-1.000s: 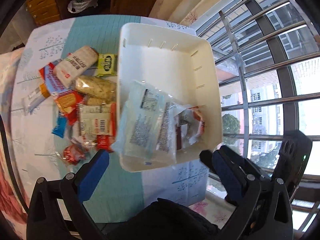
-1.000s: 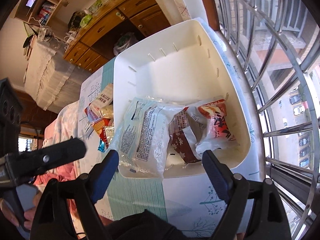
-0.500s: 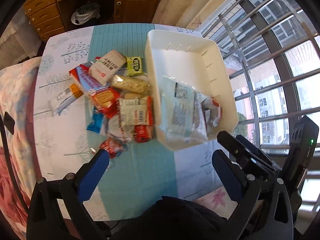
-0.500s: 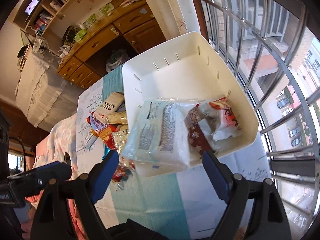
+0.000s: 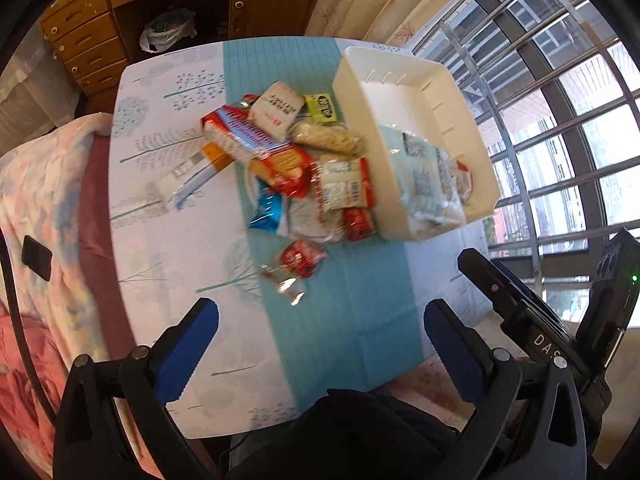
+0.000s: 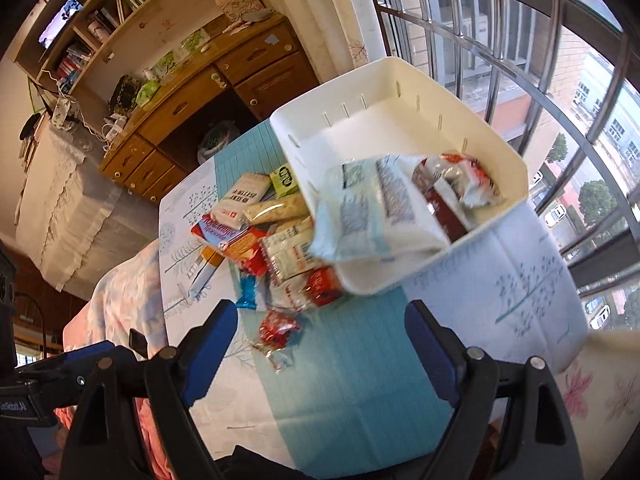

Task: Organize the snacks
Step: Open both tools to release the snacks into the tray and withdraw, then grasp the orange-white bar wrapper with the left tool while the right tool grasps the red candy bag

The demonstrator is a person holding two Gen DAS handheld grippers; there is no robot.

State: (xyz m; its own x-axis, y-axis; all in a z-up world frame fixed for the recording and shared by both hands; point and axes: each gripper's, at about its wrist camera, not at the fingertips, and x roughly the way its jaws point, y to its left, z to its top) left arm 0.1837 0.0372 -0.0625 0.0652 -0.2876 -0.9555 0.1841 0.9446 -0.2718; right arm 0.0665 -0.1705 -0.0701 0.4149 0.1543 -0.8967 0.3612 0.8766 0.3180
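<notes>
A white bin (image 5: 400, 76) stands on the table's right side, beside the window. Inside it lie a large pale blue packet (image 5: 428, 176) and a red-and-white packet (image 6: 460, 184). Left of the bin is a heap of snacks: a white cracker pack (image 5: 278, 110), a green packet (image 5: 322, 108), a red biscuit pack (image 5: 284, 170) and a blue wrapper (image 5: 266, 212). A small red sweet packet (image 5: 302, 258) lies alone nearest me. My left gripper (image 5: 320, 320) and right gripper (image 6: 320, 316) hang high above the near part of the table. Both are open, with nothing between the blue pads.
A tree-print cloth with a teal runner (image 5: 360, 340) covers the table. Window bars (image 5: 560, 120) close off the right side. A wooden cabinet (image 5: 160, 0) stands behind the table. A bed with a pink blanket (image 5: 40, 200) and a black phone (image 5: 36, 258) lies to the left.
Both grippers have drawn back and up from the bin, which now looks smaller and farther off. More of the table and the snack heap shows. Jaws unchanged.
</notes>
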